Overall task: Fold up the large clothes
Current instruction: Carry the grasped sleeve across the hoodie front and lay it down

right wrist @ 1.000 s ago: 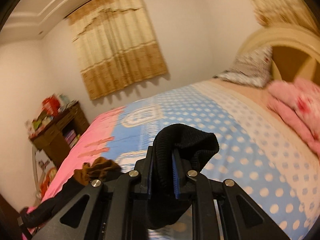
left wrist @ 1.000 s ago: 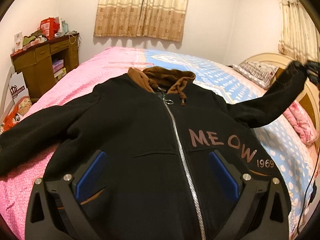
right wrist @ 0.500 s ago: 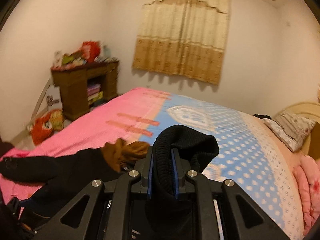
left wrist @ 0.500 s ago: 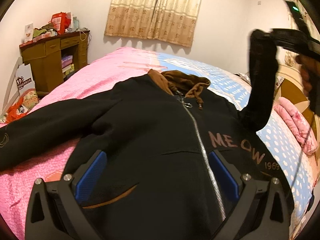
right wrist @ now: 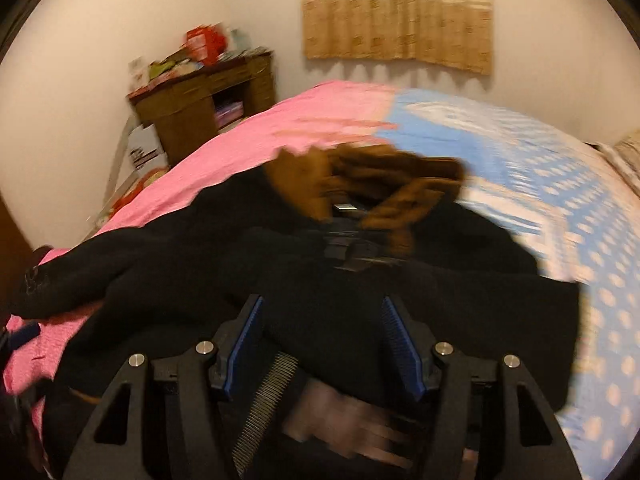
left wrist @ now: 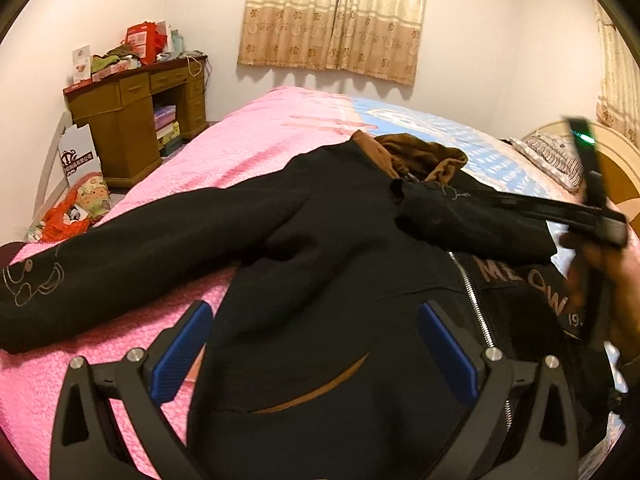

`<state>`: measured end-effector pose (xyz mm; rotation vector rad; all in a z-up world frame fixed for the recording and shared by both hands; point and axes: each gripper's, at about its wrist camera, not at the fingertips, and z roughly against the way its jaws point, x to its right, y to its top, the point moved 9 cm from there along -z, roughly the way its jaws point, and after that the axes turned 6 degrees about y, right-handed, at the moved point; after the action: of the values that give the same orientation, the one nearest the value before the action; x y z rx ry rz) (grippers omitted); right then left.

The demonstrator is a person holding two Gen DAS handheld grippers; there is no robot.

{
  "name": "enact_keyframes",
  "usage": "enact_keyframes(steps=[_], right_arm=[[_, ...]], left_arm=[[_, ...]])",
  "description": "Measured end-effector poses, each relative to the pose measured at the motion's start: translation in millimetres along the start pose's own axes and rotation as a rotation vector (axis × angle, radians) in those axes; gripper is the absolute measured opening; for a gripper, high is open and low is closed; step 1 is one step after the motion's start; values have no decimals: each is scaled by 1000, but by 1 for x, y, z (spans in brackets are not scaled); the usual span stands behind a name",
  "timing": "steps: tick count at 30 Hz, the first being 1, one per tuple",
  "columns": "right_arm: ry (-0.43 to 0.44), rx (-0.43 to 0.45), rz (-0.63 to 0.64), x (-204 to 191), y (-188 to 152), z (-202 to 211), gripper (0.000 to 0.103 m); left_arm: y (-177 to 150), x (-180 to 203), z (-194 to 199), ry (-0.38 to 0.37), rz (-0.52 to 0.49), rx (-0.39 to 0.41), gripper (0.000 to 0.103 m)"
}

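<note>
Your black zip-up fleece hoodie (left wrist: 360, 300) lies face-up on the pink bed (left wrist: 256, 140). Right sleeve (left wrist: 460, 216) is folded across the chest, right tongs (right wrist: 320, 332) opening off it; left tongs (left wrist: 316, 344) apart, left sleeve (left wrist: 140, 256) remains.

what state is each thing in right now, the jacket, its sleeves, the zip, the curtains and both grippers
black zip-up hooded jacket: spread front-up on bed
zipper: closed
right-side sleeve: folded across chest
left-side sleeve: stretched out, unfolded
beige curtains: drawn shut
left gripper: open, holding nothing
right gripper: jaws opening, over the sleeve
</note>
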<state>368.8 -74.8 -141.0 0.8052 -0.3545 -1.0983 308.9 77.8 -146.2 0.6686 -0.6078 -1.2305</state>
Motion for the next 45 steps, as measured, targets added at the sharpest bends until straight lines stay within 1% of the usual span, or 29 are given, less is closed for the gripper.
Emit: enact_keyframes(steps=[2,4,5,6,7,9,10,12,14,16,17,19,20,21,23,25,26,28,30,31,32,33,34,36,37,39,41,43,45], right_arm=[[-62,32,-59,43,-2,24,61],[-159,55,-142,97,-10,47,61],[-219,58,-221,135,-20,58,62],[-230,57,-278,154,-24,61,62],[-219,53,-347,173,-32,62,62],[-137,-22,-464,199,-53,43,62],[-102,-35,-488,201,-57,37,62],[8,-34,-512,198,-60,21,62],[21,-36,-509,196,-62,12,61],[70,-31,-530,190,-64,7,27],[55,-30,-516,190,-63,8,26],[-3,-2,-449,188,-57,18,13],[-35,7,-434,193,-53,24,10],[-72,12,-425,202,-51,27,5],[-109,3,-484,228,-57,30,4],[-160,-68,-474,245,-72,21,4],[-154,-98,-463,245,-78,15,4],[-174,-77,-450,246,-81,22,4],[-194,-38,-470,248,-76,36,5],[-223,-23,-478,248,-71,43,7],[-278,-9,-468,247,-64,53,10],[-299,7,-447,241,-55,59,20],[-280,26,-407,226,-40,63,29],[-165,31,-295,174,-5,58,35],[-142,21,-256,157,5,53,37],[-74,-22,-152,105,26,30,39],[-22,-55,-115,70,33,0,39],[-1,-93,-112,43,27,-39,39],[76,-162,-88,14,8,-70,39]], left_arm=[[1,1,1,-3,0,4,103],[4,7,3,-17,8,11,103],[4,10,4,-26,12,16,103],[4,15,6,-35,14,19,103],[3,18,7,-42,14,20,103],[2,29,9,-55,-4,15,103],[0,35,9,-58,-24,13,103],[-2,43,9,-58,-45,10,103],[-2,50,9,-69,-45,0,103],[-3,54,9,-72,-47,-6,103],[-3,56,9,-70,-52,-8,103],[-4,57,8,-63,-63,-9,103],[-4,56,7,-59,-65,-9,103],[-5,56,6,-56,-64,-11,103],[-6,53,4,-59,-54,-25,103],[-7,52,3,-61,-48,-28,103],[-8,52,3,-62,-47,-30,103],[-9,52,4,-68,-48,-30,103],[-10,48,6,-67,-43,-26,103],[-10,48,6,-69,-40,-29,103],[-9,45,6,-68,-34,-30,103],[-9,40,7,-52,-27,-25,103],[-8,36,8,-34,-24,-24,103],[-8,33,9,-34,-19,-21,103],[-7,31,10,-35,-17,-25,103],[-9,29,9,-66,-2,-49,103],[-12,24,10,-95,19,-62,103],[-14,11,11,-77,50,-69,103],[-15,-3,11,-63,83,-71,103]])
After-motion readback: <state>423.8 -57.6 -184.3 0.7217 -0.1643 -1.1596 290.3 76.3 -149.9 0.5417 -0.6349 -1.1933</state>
